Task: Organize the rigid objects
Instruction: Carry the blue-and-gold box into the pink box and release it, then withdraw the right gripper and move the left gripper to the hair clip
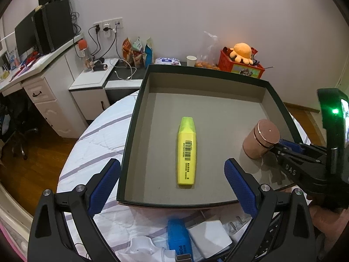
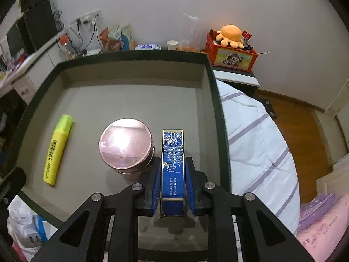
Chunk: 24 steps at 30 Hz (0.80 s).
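A dark green tray (image 1: 130, 118) with a grey floor lies on the bed. Inside it, a yellow highlighter (image 1: 186, 150) lies lengthwise, and a round copper tin (image 1: 261, 137) stands to its right. My left gripper (image 1: 172, 163) hovers open over the tray's near edge, with nothing between its fingers. My right gripper (image 2: 173, 163) is shut on a slim blue box with gold edging (image 2: 173, 152) and holds it above the tray floor (image 2: 109, 100), just right of the copper tin (image 2: 125, 145). The highlighter (image 2: 57, 149) lies at the left. In the left wrist view the right gripper (image 1: 281, 145) reaches in behind the tin, and the blue box is hidden.
A blue object (image 1: 178, 240) and a white charger block (image 1: 209, 238) lie on the striped quilt (image 1: 96, 135) in front of the tray. Beyond the tray stand a red crate with an orange plush (image 1: 241, 64), a paper cup (image 1: 191, 60) and snack bags. A desk stands at the left.
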Tool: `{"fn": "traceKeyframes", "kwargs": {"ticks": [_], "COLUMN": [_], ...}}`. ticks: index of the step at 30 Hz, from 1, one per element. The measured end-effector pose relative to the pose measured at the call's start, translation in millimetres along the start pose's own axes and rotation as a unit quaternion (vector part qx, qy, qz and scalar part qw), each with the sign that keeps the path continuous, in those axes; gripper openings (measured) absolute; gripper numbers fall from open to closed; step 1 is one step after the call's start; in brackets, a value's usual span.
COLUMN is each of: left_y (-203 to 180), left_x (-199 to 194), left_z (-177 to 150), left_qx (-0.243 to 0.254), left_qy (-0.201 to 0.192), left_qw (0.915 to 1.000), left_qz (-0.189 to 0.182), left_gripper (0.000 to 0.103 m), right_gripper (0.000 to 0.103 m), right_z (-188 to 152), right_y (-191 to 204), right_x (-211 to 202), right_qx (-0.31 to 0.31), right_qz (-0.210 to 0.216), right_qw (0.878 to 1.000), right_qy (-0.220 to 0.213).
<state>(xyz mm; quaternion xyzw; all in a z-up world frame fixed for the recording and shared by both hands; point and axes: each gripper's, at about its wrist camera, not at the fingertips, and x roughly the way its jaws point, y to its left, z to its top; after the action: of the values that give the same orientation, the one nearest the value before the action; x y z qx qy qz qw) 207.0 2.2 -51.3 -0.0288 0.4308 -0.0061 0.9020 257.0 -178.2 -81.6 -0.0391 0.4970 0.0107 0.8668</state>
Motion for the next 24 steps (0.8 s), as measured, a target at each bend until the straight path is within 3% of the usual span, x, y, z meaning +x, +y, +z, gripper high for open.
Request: {"fn": "traceKeyframes", "kwargs": {"ticks": [2,5,15,20,24], "left_y": [1,0,-4,-6,-3], "left_x": [-1,-6,-28,-49,-64], "left_z": [-2,-4,-13,-22,-35], "left_qx": [-0.001,0.001,0.006,0.009,0.010], "left_qy": [0.000,-0.003,-0.022,-0.037,-0.043], "left_qw": [1.0000,1.0000,0.9997,0.9992,0.9990], "left_qz": [0.000,0.004,0.009,0.011,0.008], "left_gripper": [0.097,0.097,0.097,0.097,0.097], "right_gripper": [0.022,0.026,0.072,0.074,0.077], "right_z": [1,1,-10,-21,-45], "right_y": [6,3,-2,-14,-29], "right_x": [3,0,-34,-74,-113], "right_qx": [-0.019,-0.009,0.005,0.023,0.048], "right_qz": [-0.016,-0.008,0.011,0.012,0.040], "right_qw": [1.000,1.000,0.999,0.995,0.990], "right_qy": [0.011,0.007,-0.046,-0.095,-0.128]}}
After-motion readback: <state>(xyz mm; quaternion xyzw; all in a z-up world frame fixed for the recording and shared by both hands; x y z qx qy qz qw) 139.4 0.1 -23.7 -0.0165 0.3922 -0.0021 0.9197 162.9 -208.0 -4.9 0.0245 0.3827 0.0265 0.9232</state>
